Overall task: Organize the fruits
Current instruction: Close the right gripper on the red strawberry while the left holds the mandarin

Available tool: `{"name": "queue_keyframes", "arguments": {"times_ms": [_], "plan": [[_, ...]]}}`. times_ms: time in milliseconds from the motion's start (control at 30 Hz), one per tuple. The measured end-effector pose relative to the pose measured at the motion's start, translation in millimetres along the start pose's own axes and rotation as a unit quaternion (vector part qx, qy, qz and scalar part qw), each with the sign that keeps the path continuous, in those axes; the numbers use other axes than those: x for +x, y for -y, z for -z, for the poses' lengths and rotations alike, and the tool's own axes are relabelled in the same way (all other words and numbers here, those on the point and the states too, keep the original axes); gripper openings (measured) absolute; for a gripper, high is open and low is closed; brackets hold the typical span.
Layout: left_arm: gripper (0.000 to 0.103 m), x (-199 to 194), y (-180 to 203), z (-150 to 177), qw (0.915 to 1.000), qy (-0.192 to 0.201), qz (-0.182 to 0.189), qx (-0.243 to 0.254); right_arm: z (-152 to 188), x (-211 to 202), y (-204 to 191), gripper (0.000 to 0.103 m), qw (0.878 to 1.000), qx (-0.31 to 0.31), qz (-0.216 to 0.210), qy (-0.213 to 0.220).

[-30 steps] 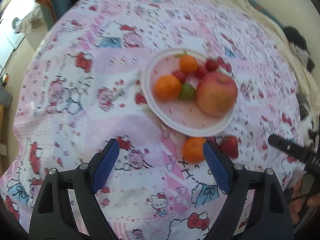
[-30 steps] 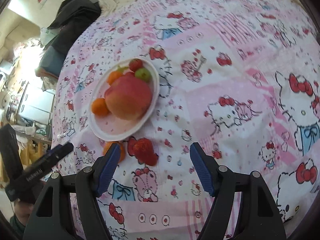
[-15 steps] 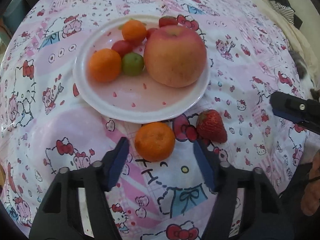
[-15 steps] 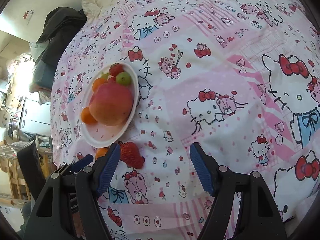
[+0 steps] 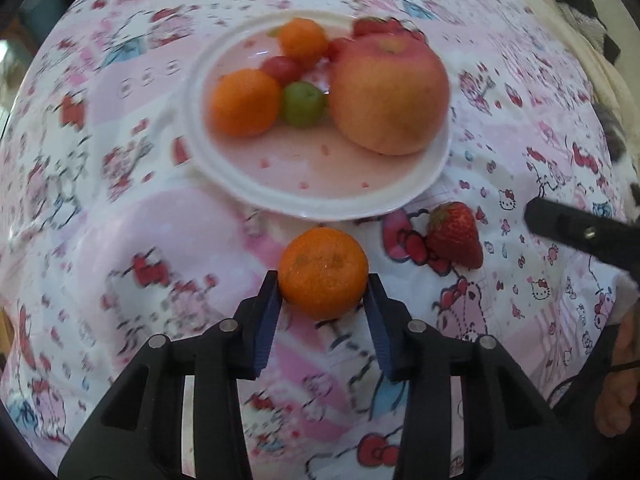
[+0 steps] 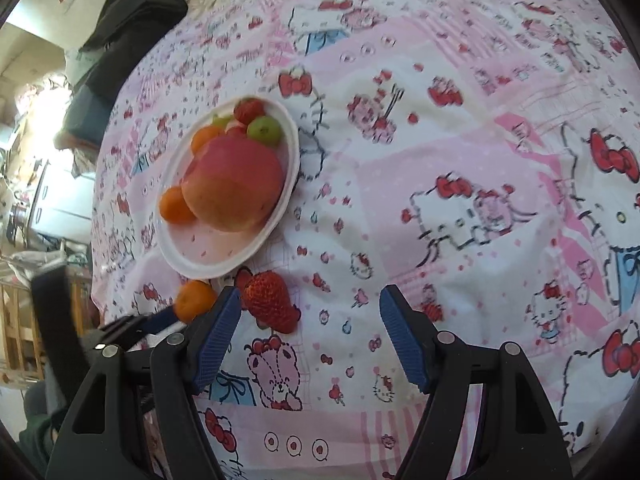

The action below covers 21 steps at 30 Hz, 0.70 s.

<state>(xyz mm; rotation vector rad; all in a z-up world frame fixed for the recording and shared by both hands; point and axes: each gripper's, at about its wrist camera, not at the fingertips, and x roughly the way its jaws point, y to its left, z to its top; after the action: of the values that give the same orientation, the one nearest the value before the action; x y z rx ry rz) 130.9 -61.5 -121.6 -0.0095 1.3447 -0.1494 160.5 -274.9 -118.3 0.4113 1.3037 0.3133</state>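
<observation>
The left gripper (image 5: 323, 292) is closing its jaws on a loose tangerine (image 5: 323, 273) on the pink cartoon-print bedspread (image 5: 120, 208), pads touching both its sides, just off the white plate (image 5: 320, 206) at 6 o'clock. A strawberry (image 6: 269, 301) lies beside it, inside the right gripper (image 6: 310, 310), whose jaws stand released. Apple (image 5: 390, 94), tangerines and small fruits fill the plate.

Cartoon-print bedsheet (image 6: 460, 152) — dark clothes (image 6: 128, 32) behind

left wrist: steep, close | right wrist: higher | shared: plate (image 5: 320, 204)
</observation>
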Motion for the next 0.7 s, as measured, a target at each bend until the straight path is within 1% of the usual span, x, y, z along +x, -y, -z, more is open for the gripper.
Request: {"name": "queue_keyframes", "arguments": {"times_ms": [67, 233, 300, 367, 467, 533, 633, 700], "plan": [[0.037, -9, -10, 3, 0.9999, 0.006, 0.0, -0.013, 0, 7, -5, 0.074, 1.0, -0.009, 0.005, -0.009], [0.037, -31, -28, 3, 0.9982, 0.04, -0.036, -0.029, -1, 29, -29, 0.074, 0.998, -0.052, 0.016, -0.034], [0.037, -35, -37, 3, 0.9977, 0.045, -0.034, -0.038, -3, 36, -42, 0.075, 0.994, -0.091, 0.035, -0.039], [0.037, -38, -44, 2, 0.9971, 0.047, -0.031, -0.052, -3, 46, -51, 0.075, 0.989, -0.123, 0.065, -0.047], [0.037, -44, -55, 2, 0.9954, 0.047, -0.016, -0.082, 1, 59, -54, 0.075, 0.983, -0.149, 0.093, -0.059], [0.037, -46, -54, 2, 0.9947, 0.049, -0.013, -0.089, 4, 61, -58, 0.075, 0.978, -0.173, 0.103, -0.058], [0.037, -44, -44, -3, 0.9949, 0.052, -0.011, -0.085, 6, 63, -62, 0.074, 0.974, -0.19, 0.11, -0.056], [0.037, -45, -41, -3, 0.9953, 0.053, -0.012, -0.08, 7, 64, -64, 0.068, 0.972, -0.196, 0.117, -0.054]]}}
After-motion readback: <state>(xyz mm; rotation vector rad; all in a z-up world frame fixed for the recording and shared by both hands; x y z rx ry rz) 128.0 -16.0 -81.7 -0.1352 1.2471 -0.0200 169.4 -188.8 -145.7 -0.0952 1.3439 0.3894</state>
